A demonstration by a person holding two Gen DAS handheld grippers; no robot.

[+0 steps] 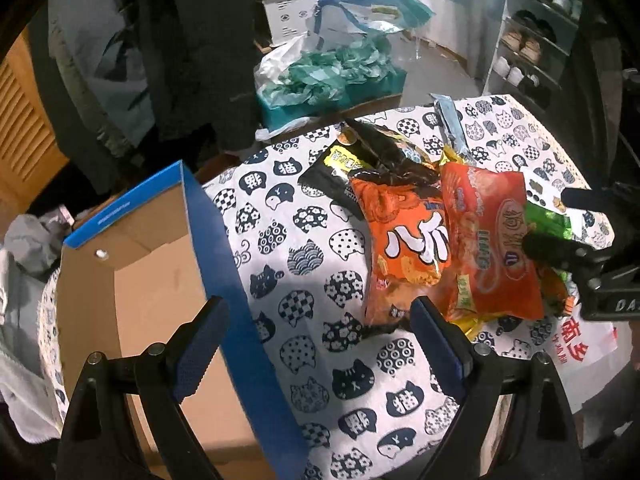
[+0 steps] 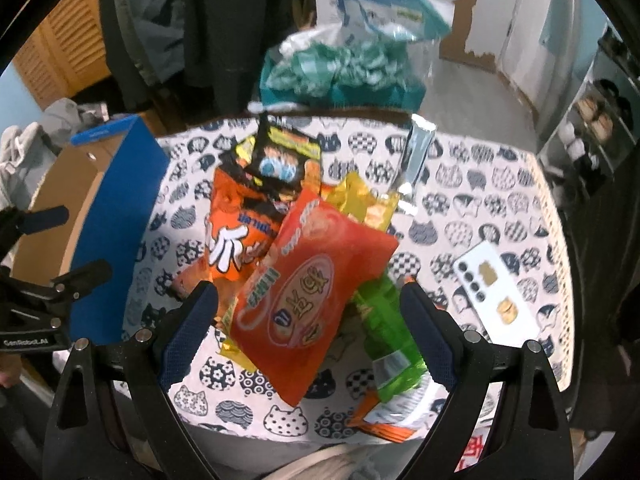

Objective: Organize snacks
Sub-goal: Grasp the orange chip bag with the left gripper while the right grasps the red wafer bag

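A pile of snack bags lies on the cat-print tablecloth (image 1: 304, 240). On top is a red-orange bag (image 1: 492, 240), also in the right wrist view (image 2: 308, 300). Beside it lie an orange bag with white characters (image 1: 404, 236), a black bag (image 1: 372, 152), a green bag (image 2: 384, 332), a yellow bag (image 2: 360, 200) and a silver packet (image 2: 416, 152). An open cardboard box with blue outer walls (image 1: 160, 280) stands left of the pile. My left gripper (image 1: 316, 344) is open over the box's right wall and the cloth. My right gripper (image 2: 308, 320) is open, its jaws either side of the red-orange bag.
A white card with dark dots (image 2: 492, 284) lies on the cloth at the right. Behind the table stand a teal box of crumpled plastic (image 1: 332, 76), dark hanging coats (image 1: 192, 40) and a shoe rack (image 1: 532, 52). A white and red bag (image 1: 580, 344) hangs at the table's right edge.
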